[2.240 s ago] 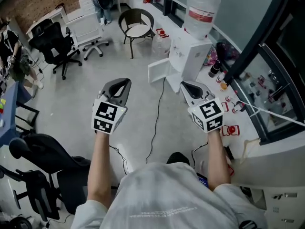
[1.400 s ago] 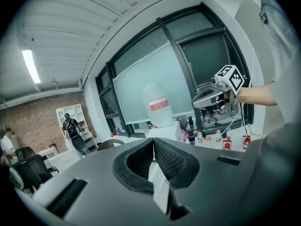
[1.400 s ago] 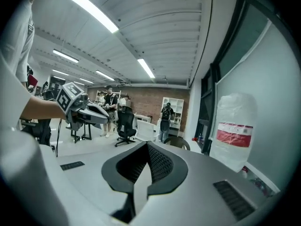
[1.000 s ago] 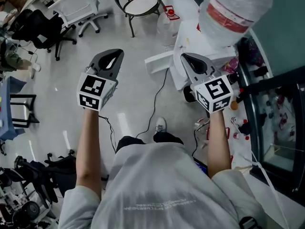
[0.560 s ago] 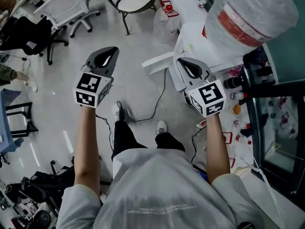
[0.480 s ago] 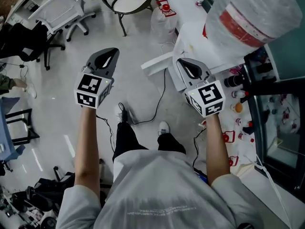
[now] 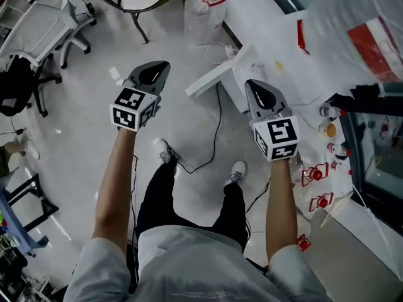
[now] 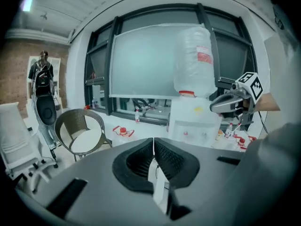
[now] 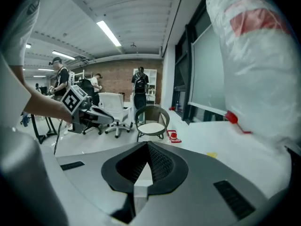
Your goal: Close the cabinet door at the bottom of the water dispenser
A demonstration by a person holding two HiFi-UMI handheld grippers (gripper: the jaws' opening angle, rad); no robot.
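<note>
Approach stage, by judgement. Notes cabinet door (image 7: 217,76) standing open at base of water dispenser (image 7: 283,49). Notes left gripper (image 7: 162,68) and right gripper (image 7: 252,87) near dispenser, jaws together, empty. Next calls for pushing door's outer face flush.

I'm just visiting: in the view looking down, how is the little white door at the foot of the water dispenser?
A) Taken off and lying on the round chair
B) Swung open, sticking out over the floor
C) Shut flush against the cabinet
B: the cabinet door stands out at an angle from the base of the water dispenser, over the grey floor.
</note>
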